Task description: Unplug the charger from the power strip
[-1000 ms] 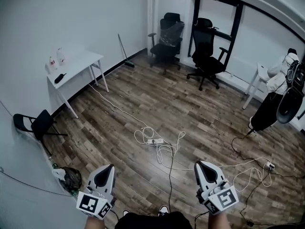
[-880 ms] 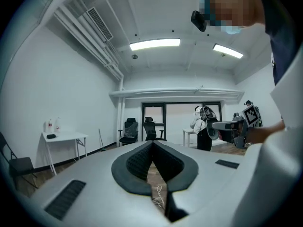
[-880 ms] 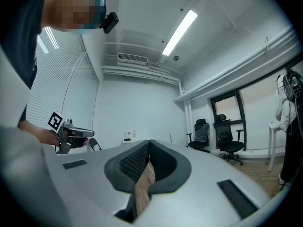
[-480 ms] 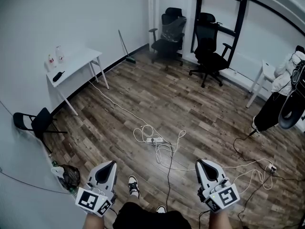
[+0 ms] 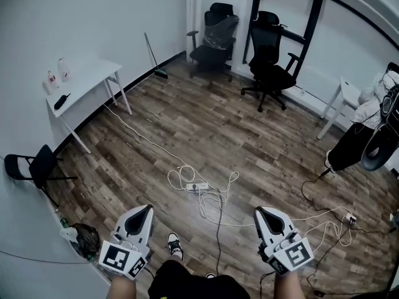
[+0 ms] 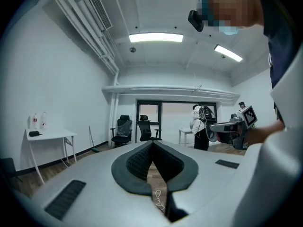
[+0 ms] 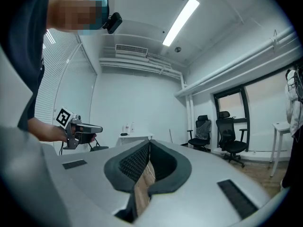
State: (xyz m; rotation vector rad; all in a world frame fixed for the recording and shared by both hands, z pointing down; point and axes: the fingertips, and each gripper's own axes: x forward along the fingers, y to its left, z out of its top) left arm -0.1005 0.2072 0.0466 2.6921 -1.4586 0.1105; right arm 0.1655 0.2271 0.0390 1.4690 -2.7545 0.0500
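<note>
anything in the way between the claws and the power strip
Nothing solid. Between the left claw and right claw and the power strip lies open wood floor, crossed only by loose white cable loops and a thin black cable running toward the person.

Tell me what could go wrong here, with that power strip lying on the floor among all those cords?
Tripping: a black cable runs from beside the power strip toward the person's shoe, and white cord loops lie around the strip.
Dragging: the strip lies loose on the wood floor, so pulling a plug with one gripper would likely tug it along.
Both the left gripper and right gripper are shut; neither can grab yet.
</note>
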